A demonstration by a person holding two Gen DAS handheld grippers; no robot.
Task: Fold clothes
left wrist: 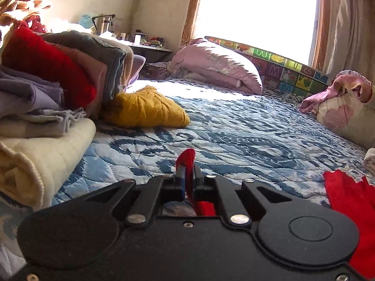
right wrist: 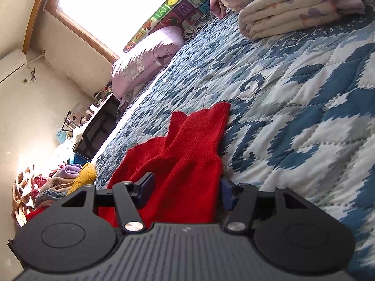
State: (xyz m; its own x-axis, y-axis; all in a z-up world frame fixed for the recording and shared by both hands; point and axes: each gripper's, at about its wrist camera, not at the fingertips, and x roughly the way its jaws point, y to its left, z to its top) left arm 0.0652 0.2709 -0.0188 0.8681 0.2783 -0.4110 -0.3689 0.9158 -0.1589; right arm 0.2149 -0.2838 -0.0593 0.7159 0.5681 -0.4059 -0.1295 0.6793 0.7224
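The left gripper (left wrist: 187, 175) has its jaws pressed together on a fold of the red sweater (left wrist: 186, 158), which sticks up between the fingers and runs back under the tool. More of the same red knit lies on the bedspread (left wrist: 234, 126) to the right of that gripper.

The right gripper (right wrist: 185, 189) has its jaws spread, one on each side of the red sweater (right wrist: 187, 145); whether the pads press on the knit cannot be told. The sweater lies flat on the bedspread (right wrist: 304, 93), its ribbed cuffs pointing away from the gripper.

Beyond the sweater, to the left in the left wrist view, a yellow knit (left wrist: 145, 109) lies on the bedspread beside a stack of folded clothes (left wrist: 46, 70). Farther past the sweater, a lilac pillow (left wrist: 215, 63) rests against a colourful alphabet mat (left wrist: 281, 63) under the window (left wrist: 255, 11). Folded blankets (right wrist: 293, 7) sit on the bedspread well apart from the sweater.
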